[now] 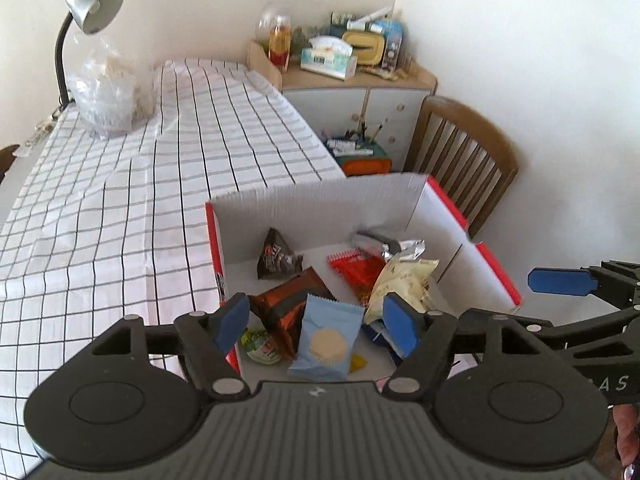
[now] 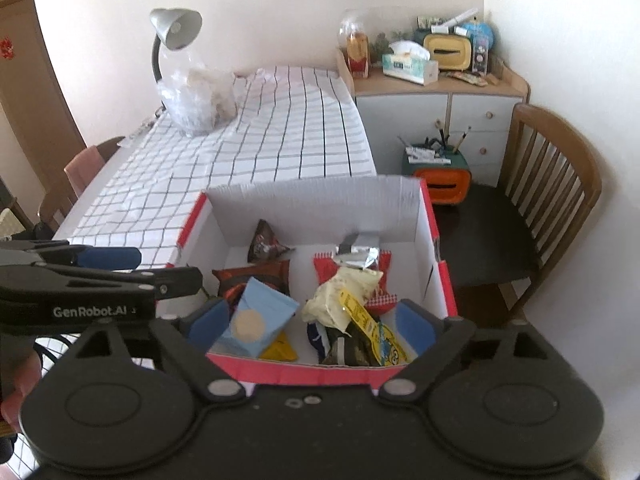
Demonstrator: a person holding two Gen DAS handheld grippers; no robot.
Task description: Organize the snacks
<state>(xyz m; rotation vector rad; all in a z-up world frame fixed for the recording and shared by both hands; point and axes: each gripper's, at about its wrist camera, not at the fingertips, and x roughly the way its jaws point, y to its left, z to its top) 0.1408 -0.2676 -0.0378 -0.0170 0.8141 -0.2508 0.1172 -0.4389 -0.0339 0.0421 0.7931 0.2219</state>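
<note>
Both tools hang over the box (image 2: 320, 208), jaws wide, nothing between them; no earlier picture shows them moving. Below the left tool (image 1: 318, 322) lie a blue packet (image 1: 326, 344), a brown wrapper (image 1: 292, 300) and a green cup (image 1: 262, 344); below the right tool (image 2: 312, 326), a yellow bag (image 2: 344, 300), a red packet (image 2: 326, 268) and a silver wrapper (image 2: 360, 250). The left tool's side reads "GenRobot.AI". Beyond the box, the table (image 1: 120, 184) under checked cloth carries a lamp (image 1: 86, 12) and a plastic bag (image 1: 108, 92); right of the tools, a chair (image 2: 552, 184) and a cluttered cabinet (image 2: 440, 96).
</note>
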